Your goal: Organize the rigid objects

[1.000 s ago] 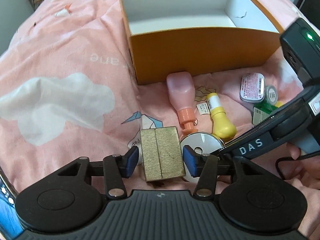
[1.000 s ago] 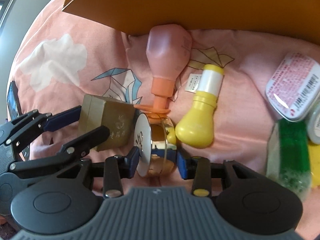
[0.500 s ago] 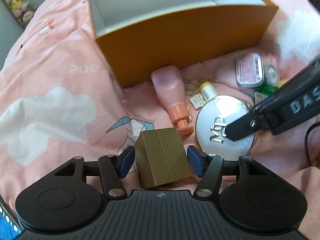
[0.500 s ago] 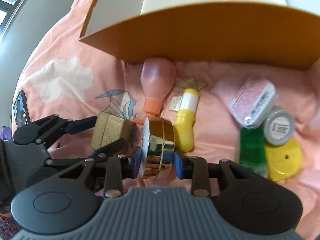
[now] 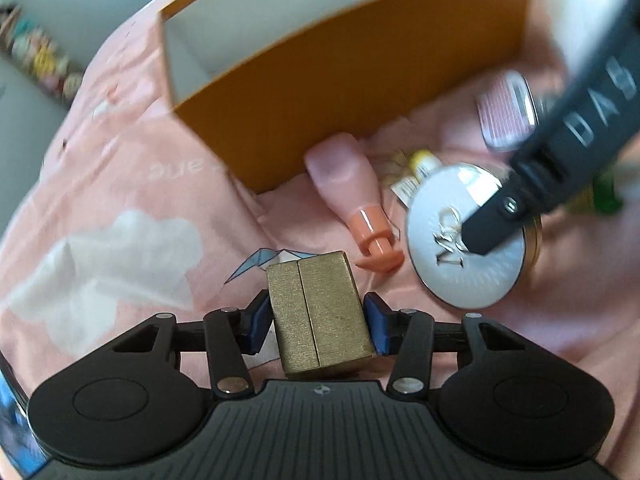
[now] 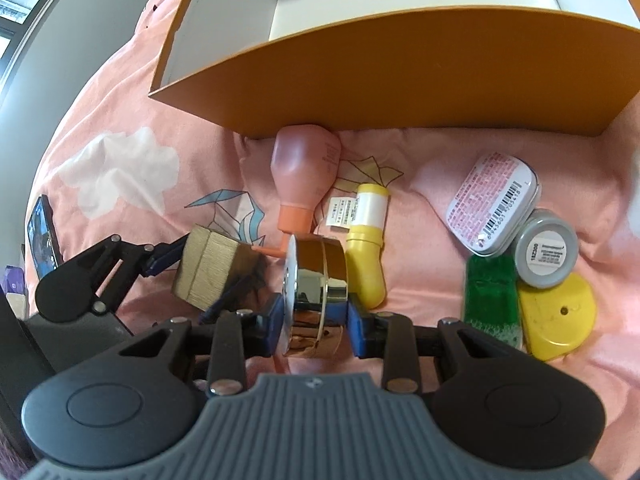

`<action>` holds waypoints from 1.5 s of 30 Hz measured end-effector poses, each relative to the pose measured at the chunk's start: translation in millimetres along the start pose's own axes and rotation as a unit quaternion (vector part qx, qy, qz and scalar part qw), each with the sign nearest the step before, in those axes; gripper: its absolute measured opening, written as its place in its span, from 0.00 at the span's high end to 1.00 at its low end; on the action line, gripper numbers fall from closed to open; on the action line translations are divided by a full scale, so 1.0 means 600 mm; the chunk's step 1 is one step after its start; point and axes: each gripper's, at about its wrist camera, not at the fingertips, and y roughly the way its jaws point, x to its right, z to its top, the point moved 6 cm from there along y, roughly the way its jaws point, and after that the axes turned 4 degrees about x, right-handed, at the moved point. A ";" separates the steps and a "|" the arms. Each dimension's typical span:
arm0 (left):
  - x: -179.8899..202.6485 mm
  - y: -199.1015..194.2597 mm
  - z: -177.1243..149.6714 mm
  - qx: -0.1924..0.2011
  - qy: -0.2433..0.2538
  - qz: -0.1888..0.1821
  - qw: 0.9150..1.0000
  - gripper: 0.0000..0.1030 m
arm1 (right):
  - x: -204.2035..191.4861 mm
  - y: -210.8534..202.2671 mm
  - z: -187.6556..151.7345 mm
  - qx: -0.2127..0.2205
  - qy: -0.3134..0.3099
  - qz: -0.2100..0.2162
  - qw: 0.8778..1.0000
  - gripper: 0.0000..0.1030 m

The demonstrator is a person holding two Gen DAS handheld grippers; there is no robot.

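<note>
The left gripper point(image 5: 316, 320) is closing its jaws around the gold box point(image 5: 320, 312) on the pink bedspread point(image 5: 120, 184). The right gripper point(image 6: 314, 322) clamps the round gold jar point(image 6: 316, 296), near the orange box's point(image 6: 400, 80) front wall

The right gripper point(image 6: 314, 320) clamps a gold compact point(image 6: 316, 280) on edge; just ahead lies a yellow bottle point(image 6: 366, 248), the orange box point(image 6: 400, 92) beyond.

green box point(image 5: 608, 200) blurred behind right gripper, toys point(image 5: 38, 60) blurred
</note>
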 end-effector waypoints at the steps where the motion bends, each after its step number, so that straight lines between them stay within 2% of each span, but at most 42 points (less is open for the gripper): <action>1: -0.007 -0.004 0.001 0.004 -0.014 -0.004 1.000 0.46 | 0.001 -0.002 0.001 0.003 0.000 0.001 1.000 0.69; 9: -0.046 -0.043 0.028 0.059 -0.088 -0.017 0.994 0.46 | -0.006 -0.031 0.015 0.036 -0.018 0.001 0.999 0.71; 13: -0.064 -0.071 0.052 0.090 -0.124 -0.049 0.987 0.46 | -0.007 -0.051 0.026 0.055 -0.027 -0.003 0.998 0.72; 24: -0.065 -0.124 0.127 0.169 -0.127 -0.072 0.975 0.46 | -0.017 -0.134 0.069 0.120 -0.052 -0.008 0.991 0.73; 33: -0.100 -0.144 0.203 0.220 -0.133 -0.089 0.962 0.46 | -0.049 -0.224 0.116 0.181 -0.073 0.022 0.980 0.73; 39: -0.142 -0.101 0.254 0.215 -0.169 -0.139 0.952 0.46 | -0.052 -0.246 0.171 0.219 -0.076 0.014 0.973 0.73; 45: -0.159 -0.010 0.290 0.163 -0.173 -0.150 0.960 0.46 | -0.018 -0.209 0.232 0.207 -0.045 0.001 0.977 0.73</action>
